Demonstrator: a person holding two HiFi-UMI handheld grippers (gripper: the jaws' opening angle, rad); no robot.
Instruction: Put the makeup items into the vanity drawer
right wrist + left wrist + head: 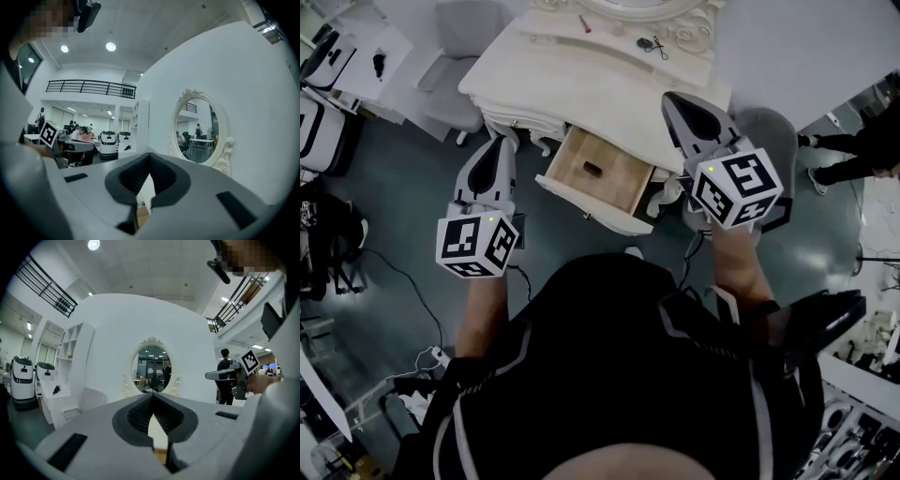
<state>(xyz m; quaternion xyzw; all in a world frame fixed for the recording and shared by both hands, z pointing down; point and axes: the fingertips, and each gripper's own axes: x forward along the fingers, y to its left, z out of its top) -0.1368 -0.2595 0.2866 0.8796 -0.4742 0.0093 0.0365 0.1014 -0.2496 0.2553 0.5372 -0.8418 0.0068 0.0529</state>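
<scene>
The white vanity (581, 84) stands ahead, and its wooden drawer (614, 183) is pulled open with a small dark item (592, 170) lying inside. On the vanity top lie a red stick-like item (584, 23) and a small black item (652, 43). My left gripper (500, 141) hovers left of the drawer, its jaws shut and empty (152, 394). The right gripper (673, 97) hangs over the vanity's right edge, above the drawer's right side, also shut with nothing between its jaws (150, 154). Both point toward the oval mirror (152, 366).
A pale chair (455, 66) stands left of the vanity and a grey one (778, 141) to its right. Cables run over the dark floor (403, 281) at the left. White robots (23, 380) and shelving sit further off. A person (862, 141) stands at the far right.
</scene>
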